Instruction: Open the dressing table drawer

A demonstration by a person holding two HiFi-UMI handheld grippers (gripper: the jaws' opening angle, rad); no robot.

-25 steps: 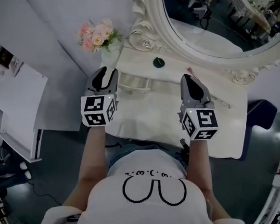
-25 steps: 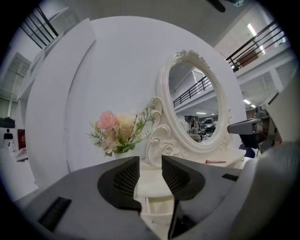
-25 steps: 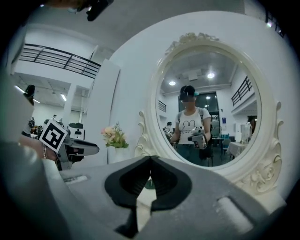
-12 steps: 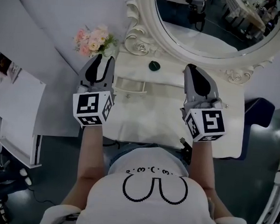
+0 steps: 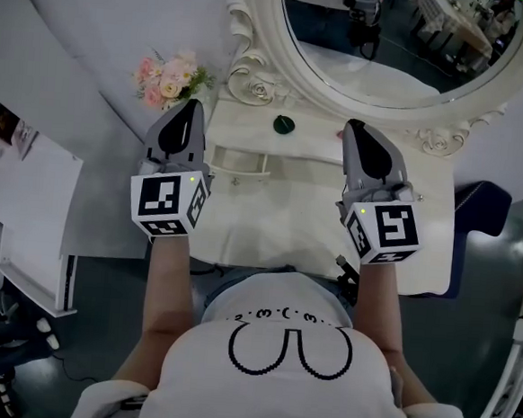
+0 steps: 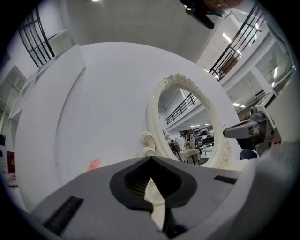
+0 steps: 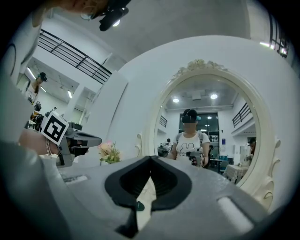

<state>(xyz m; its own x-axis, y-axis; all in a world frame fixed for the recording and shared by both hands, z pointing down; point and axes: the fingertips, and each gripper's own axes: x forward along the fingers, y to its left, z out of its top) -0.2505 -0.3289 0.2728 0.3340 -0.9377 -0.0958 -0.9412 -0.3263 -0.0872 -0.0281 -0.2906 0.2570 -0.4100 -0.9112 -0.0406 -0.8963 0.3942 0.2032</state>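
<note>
The white dressing table (image 5: 405, 215) stands under an oval mirror (image 5: 392, 34). Its small drawer (image 5: 238, 163), with a curved handle, sits in the raised back section left of centre. My left gripper (image 5: 195, 104) hovers over the table's left edge, just left of the drawer and not touching it. Its jaws are shut with nothing between them (image 6: 151, 158). My right gripper (image 5: 351, 125) hangs over the right half of the table top, pointing at the mirror (image 7: 206, 122). Its jaws also meet at the tips and hold nothing (image 7: 150, 157).
A pink flower bunch (image 5: 168, 77) stands at the table's back left corner. A small dark green round object (image 5: 284, 122) lies on the raised section near the mirror frame. A white cabinet (image 5: 28, 194) stands to the left, a dark blue seat (image 5: 487, 208) to the right.
Both grippers have risen and moved toward the mirror. The left gripper's jaws, spread apart before, have closed to a point on nothing.
</note>
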